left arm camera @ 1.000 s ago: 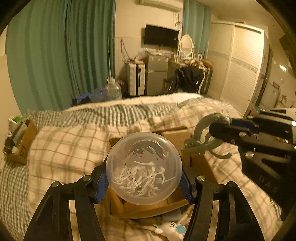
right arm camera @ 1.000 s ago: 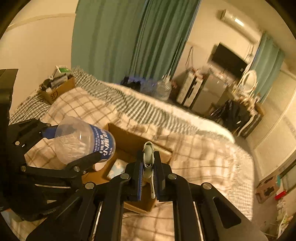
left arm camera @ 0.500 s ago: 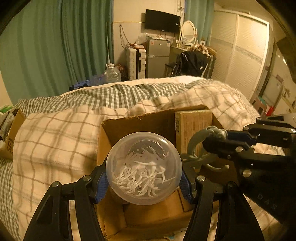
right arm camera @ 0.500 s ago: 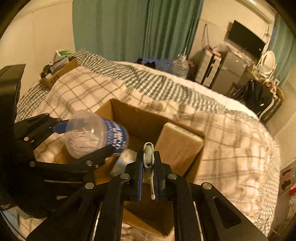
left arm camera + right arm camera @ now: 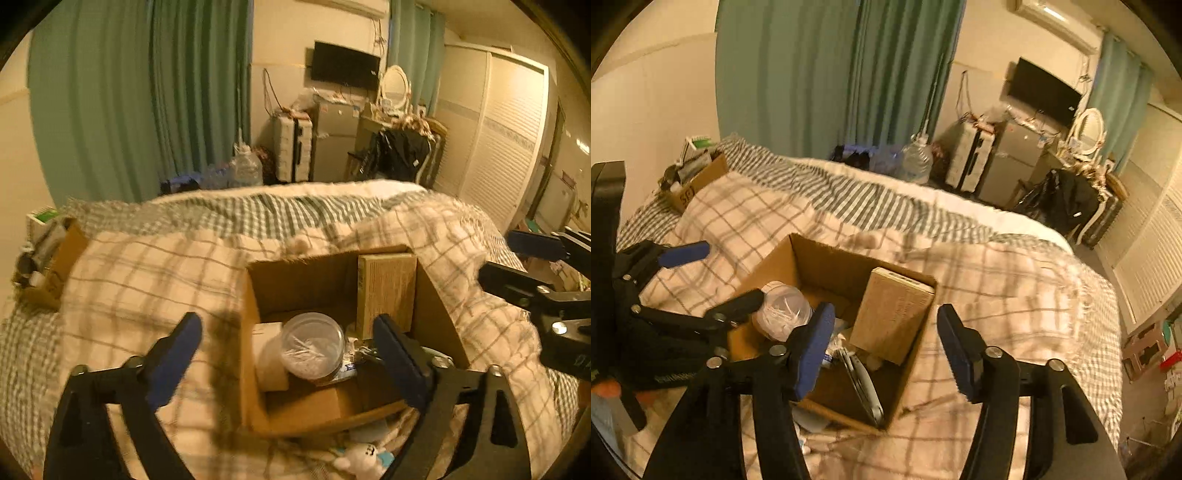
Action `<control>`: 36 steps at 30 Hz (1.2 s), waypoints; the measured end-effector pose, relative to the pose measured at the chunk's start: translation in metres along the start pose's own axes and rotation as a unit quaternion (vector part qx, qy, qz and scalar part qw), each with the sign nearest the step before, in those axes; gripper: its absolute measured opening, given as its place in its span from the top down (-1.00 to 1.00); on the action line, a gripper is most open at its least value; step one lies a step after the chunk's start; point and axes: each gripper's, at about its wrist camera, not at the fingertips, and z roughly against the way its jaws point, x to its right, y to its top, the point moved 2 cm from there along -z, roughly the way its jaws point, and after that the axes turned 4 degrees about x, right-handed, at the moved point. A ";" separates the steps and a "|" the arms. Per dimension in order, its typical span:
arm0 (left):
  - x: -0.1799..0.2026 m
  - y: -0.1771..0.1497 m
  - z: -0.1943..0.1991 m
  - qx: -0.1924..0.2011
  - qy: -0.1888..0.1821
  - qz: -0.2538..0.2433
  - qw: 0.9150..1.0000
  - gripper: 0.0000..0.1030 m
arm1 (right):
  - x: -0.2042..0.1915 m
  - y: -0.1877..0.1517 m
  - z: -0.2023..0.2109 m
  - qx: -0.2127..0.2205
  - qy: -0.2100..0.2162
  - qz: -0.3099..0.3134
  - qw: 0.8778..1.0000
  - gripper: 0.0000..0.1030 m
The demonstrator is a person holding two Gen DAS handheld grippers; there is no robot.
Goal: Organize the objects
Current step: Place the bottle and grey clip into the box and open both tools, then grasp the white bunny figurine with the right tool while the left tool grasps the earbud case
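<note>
Jar lies boxed, below jaws.

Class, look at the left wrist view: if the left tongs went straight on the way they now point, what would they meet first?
Most likely the clear jar standing in the cardboard box, which sits between the opening, empty left tongs. Depth is unclear, so the box's near wall might come first.

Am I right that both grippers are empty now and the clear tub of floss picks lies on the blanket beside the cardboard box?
Not quite. Both the left gripper and right gripper are empty, jaws opening, but the clear tub of floss picks sits inside the cardboard box, not on the blanket. The left wrist view shows it.
</note>
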 end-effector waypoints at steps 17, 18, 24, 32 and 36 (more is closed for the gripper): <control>-0.012 -0.060 0.112 0.032 0.056 0.016 0.998 -1.00 | -0.030 -0.061 0.110 0.036 -0.041 0.004 0.999 -0.65; -0.013 -0.067 0.111 0.026 0.055 0.020 0.998 -1.00 | -0.033 -0.067 0.109 0.035 -0.039 0.002 0.999 -0.65; -0.014 -0.106 0.088 -0.015 0.069 0.022 0.997 -1.00 | -0.058 -0.098 0.073 0.008 -0.011 -0.009 1.000 -0.65; -0.035 -0.135 0.050 -0.055 0.098 0.043 0.993 -1.00 | -0.084 -0.128 -0.008 -0.070 -0.011 0.009 0.997 -0.65; -0.047 -0.146 0.040 -0.068 0.105 0.060 0.990 -1.00 | -0.095 -0.143 -0.044 -0.118 0.008 0.012 0.993 -0.65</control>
